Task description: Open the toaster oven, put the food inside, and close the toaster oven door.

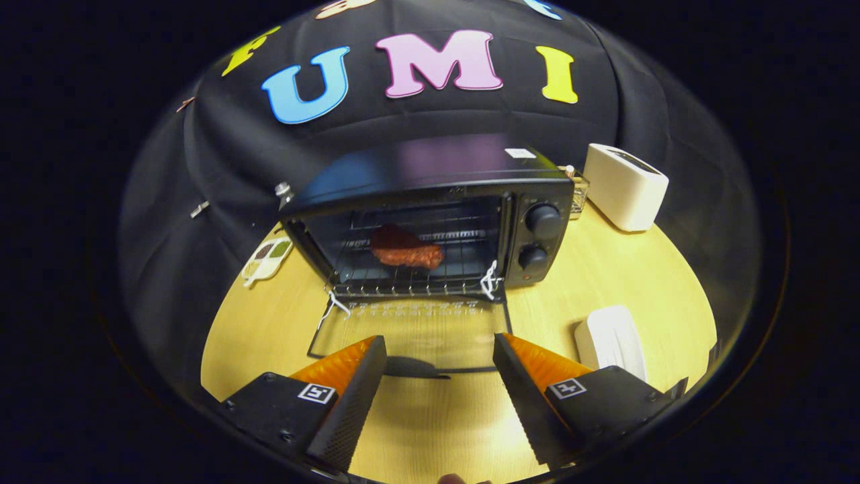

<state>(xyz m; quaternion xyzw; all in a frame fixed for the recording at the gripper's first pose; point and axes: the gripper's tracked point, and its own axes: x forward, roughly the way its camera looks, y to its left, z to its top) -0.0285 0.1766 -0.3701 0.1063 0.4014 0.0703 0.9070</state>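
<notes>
Sitting on the wire rack (410, 269) inside the black toaster oven (430, 215), the reddish piece of meat (405, 249) lies behind the glass door (410, 333) (folded flat on the wooden table (605, 282)). The gripper (440, 373) hangs just before the door, fingers apart, empty. A white toaster (625, 185) stands beside the oven.

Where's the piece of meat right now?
On the wire rack inside the open toaster oven, the meat lies beyond the open, empty gripper.
</notes>
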